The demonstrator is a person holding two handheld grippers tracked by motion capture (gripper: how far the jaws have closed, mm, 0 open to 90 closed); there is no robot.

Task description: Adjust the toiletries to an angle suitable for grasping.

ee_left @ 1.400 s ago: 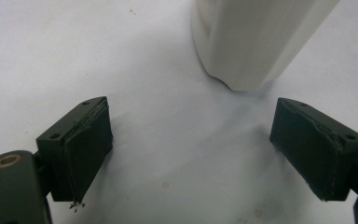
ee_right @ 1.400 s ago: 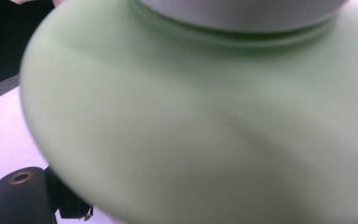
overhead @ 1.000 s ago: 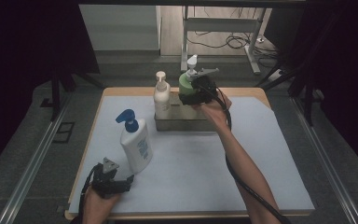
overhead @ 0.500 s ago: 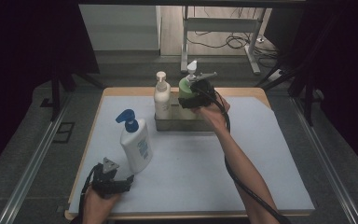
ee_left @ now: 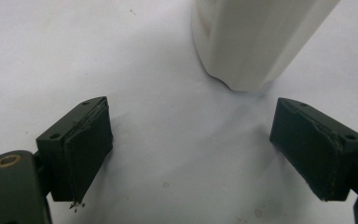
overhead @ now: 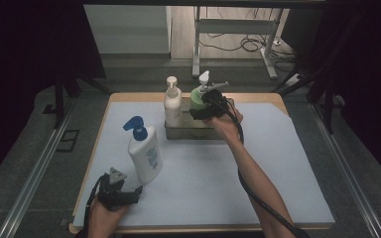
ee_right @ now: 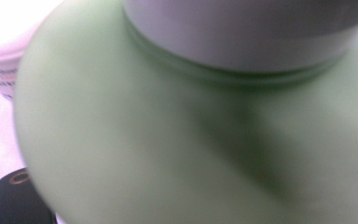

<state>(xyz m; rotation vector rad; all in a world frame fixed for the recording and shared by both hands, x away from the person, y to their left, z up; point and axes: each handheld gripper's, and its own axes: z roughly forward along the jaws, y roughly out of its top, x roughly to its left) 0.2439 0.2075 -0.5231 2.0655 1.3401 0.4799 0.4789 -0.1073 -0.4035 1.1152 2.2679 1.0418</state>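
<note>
The green bottle [overhead: 197,95] stood in the metal tray [overhead: 188,132] at the table's far side, beside a cream pump bottle [overhead: 172,102]. The right gripper [overhead: 209,104] was pressed against the green bottle; whether its jaws gripped it could not be told. Nearer, a white bottle [overhead: 145,156] with a blue pump stood on the white mat [overhead: 203,173]. The left gripper [ee_left: 214,149] rested just before it, jaws wide apart and empty.
</note>
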